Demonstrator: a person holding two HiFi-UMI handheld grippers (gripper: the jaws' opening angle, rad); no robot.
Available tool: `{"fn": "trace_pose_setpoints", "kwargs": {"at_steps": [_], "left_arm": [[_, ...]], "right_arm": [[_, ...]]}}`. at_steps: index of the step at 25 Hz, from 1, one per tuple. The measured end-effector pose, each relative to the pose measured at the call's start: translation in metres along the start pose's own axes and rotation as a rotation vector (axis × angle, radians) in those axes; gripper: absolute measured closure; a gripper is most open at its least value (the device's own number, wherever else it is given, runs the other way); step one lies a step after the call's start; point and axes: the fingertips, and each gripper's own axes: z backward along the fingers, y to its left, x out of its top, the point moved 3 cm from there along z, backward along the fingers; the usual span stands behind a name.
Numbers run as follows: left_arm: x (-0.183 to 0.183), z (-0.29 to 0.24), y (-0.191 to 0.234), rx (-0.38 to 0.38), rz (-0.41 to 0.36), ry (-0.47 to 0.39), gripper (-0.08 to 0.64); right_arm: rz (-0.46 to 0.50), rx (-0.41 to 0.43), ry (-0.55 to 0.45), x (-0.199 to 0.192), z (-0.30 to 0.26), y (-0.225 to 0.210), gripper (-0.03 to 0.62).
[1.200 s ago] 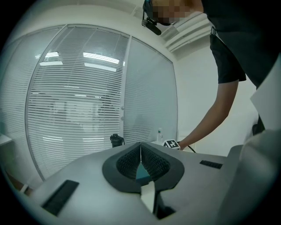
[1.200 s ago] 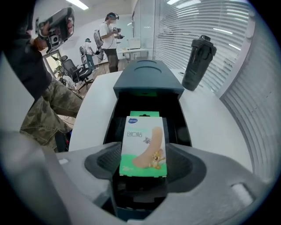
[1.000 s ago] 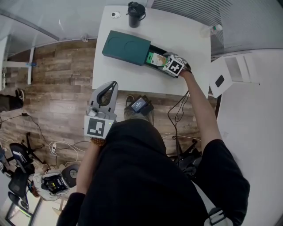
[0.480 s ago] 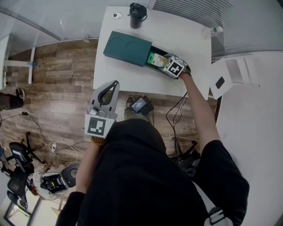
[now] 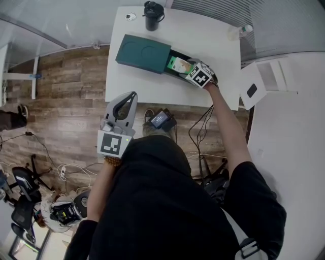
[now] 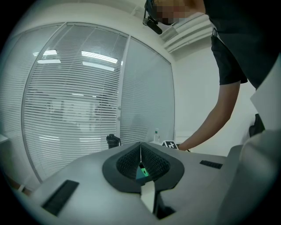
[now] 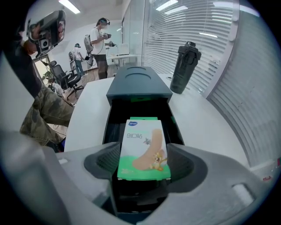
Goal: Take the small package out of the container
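Right gripper [image 5: 192, 72] [image 7: 142, 169], arm stretched out over far side of table; jaws closed against the two long sides of the small white-and-green cardboard package [image 5: 179, 65] [image 7: 142, 149]. Left gripper [image 5: 132, 95] [image 6: 141, 151] held back on the near side, off the table edge and over the wood-plank floor [image 5: 66, 101]; jaws together, only a thin slit between them, nothing gripped. White rectangular table [image 5: 152, 86] carries everything else. Dark green box-shaped container [image 5: 143, 53] [image 7: 138, 83] lies on it, two round recesses in its top. Black drawer tray [image 7: 115, 118] is slid out of the container's end toward the right gripper. Package sits at the open mouth of that tray, over the black interior, flat side up, printed with a tan plaster shape and a small cartoon figure; its far edge lies over a green item in the tray, and whether the package is raised clear of the tray floor cannot be told. Black lidded tumbler [image 5: 153, 15] [image 7: 183, 66] stands upright at the far table edge, well apart from the container. Small clear bottle [image 5: 242, 31] lies near the far right corner. Small round white object [image 5: 131, 17] rests just beside the tumbler, kind unclear. Right gripper view also takes in people standing [image 7: 102, 44] far back in the room.
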Motion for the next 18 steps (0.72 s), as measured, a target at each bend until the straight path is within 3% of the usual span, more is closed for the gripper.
{"fn": "trace_pose_setpoints", "kwargs": {"at_steps": [10,13,18], "left_arm": [[0.0,0.001,-0.006,-0.017,0.006,0.0,0.558],[-0.001,0.0,-0.009,-0.021,0.002,0.0,0.558],[-0.001,0.001,-0.013,-0.026,0.0,-0.006,0.558]], "right_arm": [[0.005,-0.036,-0.037,0.004,0.018,0.004,0.27],[-0.059,-0.034,-0.09,0.008,0.024,0.005,0.27],[-0.245,0.019,-0.196,0.01,0.034,0.007,0.27]]}}
